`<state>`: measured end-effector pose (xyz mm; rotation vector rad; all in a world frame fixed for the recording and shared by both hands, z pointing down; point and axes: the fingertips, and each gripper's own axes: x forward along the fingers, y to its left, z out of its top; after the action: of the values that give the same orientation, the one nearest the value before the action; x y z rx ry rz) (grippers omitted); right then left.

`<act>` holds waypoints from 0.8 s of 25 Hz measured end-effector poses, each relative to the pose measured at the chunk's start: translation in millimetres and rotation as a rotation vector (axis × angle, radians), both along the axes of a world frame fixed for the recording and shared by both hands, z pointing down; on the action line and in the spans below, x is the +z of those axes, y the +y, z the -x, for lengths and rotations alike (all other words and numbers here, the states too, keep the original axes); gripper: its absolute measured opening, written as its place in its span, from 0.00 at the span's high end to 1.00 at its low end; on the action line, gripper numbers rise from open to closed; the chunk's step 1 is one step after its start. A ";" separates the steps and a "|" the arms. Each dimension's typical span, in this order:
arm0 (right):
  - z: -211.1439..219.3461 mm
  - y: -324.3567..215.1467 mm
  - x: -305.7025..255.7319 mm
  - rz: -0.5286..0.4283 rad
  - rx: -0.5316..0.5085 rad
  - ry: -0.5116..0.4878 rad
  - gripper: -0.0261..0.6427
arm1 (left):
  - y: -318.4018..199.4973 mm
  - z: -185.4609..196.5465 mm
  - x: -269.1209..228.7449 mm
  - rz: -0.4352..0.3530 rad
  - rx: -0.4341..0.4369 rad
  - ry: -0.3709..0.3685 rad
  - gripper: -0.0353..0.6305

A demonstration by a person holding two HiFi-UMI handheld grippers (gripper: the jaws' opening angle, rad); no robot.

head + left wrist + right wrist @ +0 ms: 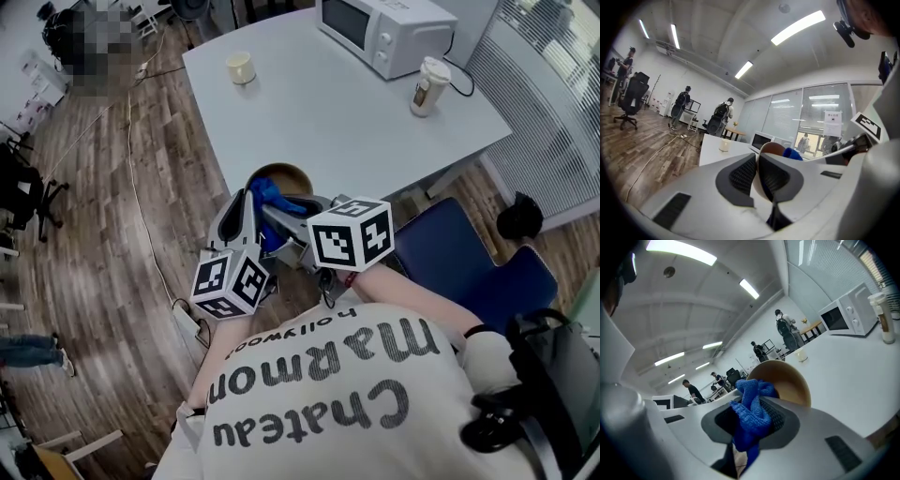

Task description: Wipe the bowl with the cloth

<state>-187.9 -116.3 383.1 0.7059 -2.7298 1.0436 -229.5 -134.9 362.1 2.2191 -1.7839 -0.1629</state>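
Brightness: all three views are evenly and brightly lit.
Source: light is thrown by ceiling strip lights [797, 27], which are blown out to white.
Shadows: only faint, soft ones are cast on the bench [309, 103].
Distortion: both gripper views are bent by a fisheye, with blackened corners.
Focus: the left tool [757, 159] is rendered slightly soft.

Left gripper [757, 161], jaws closed on the thin rim of the brown bowl [772, 148]; blue cloth [792, 153] just behind. Beyond, a white table [710, 152] bears a cup [724, 145] and a microwave [762, 139].
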 end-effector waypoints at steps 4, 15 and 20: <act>0.6 -3.6 14.2 -0.085 -0.059 0.135 0.83 | -9.2 6.8 5.1 0.027 -0.019 0.001 0.91; -43.3 -90.9 31.2 -0.373 -0.137 0.455 0.83 | -74.9 8.3 29.2 0.143 -0.052 0.089 0.90; -74.0 -153.8 28.5 -0.380 -0.108 0.456 0.83 | -118.7 -16.0 43.3 0.204 0.022 0.085 0.90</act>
<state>-113.9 -270.1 411.6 0.7265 -2.5337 0.2871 -213.5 -253.6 405.4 2.0565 -1.6520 -0.0664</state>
